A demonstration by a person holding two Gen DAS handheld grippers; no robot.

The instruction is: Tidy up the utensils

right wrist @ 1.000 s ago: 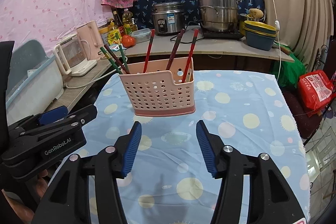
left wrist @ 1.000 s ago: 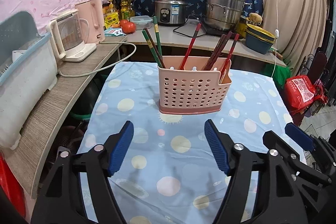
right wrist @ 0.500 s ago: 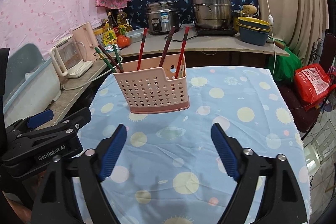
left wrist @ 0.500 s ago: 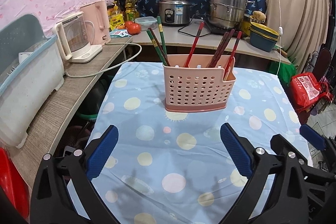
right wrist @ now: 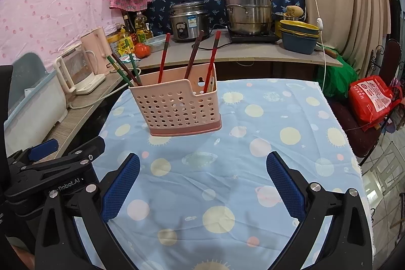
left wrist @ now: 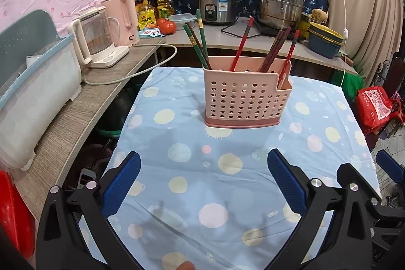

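Left gripper [left wrist: 203, 184] and right gripper [right wrist: 202, 184] both spread wide, empty, above the tablecloth [left wrist: 227, 168]; pink basket [left wrist: 246, 98] upright mid-table, chopsticks [left wrist: 240, 44] leaning inside; risk: a careless reach catches a leaning stick and likely tips the light basket.

Home kitchen, rice cooker [left wrist: 218, 4], steamer pot [left wrist: 282, 1], kettle [left wrist: 97, 38], oil bottles [left wrist: 164, 3]

The left claw [right wrist: 60, 168] reads "Robot.AI" (start hidden); other labels seem illegible.

Chopstick [left wrist: 241, 47] lower ends hidden inside basket [left wrist: 246, 103] (compartments unclear).
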